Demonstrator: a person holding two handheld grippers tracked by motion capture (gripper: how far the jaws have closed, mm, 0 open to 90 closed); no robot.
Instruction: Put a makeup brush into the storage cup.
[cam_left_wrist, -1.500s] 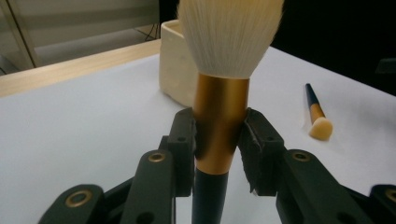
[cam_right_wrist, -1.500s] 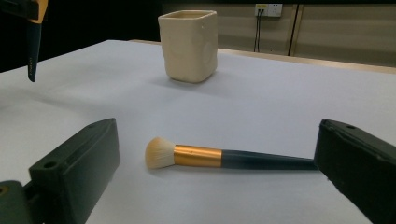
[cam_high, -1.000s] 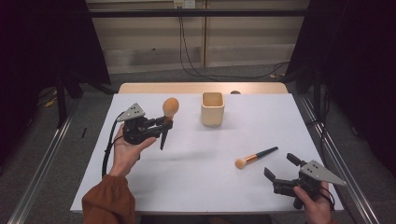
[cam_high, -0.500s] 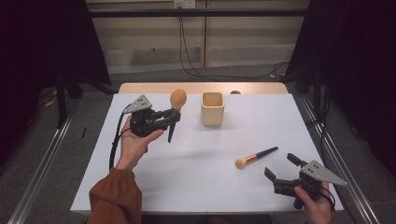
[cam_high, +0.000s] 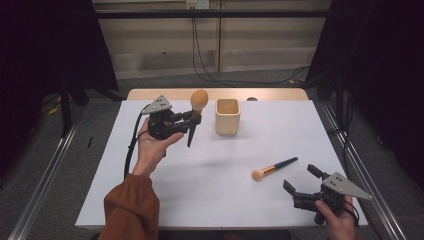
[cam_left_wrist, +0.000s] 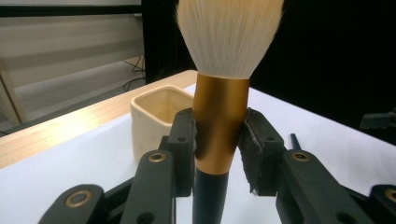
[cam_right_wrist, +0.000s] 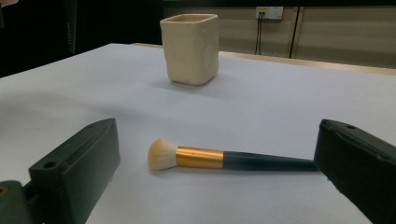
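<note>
Since a second ago we have carried our left gripper up toward the cream cup, clamped on the big brush, bristles up. Nearest us, our right gripper gapes empty before the small brush lying flat on the white table.

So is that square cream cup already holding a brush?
No, the square cream cup stands empty; one gold-banded brush lies on the white table.
</note>
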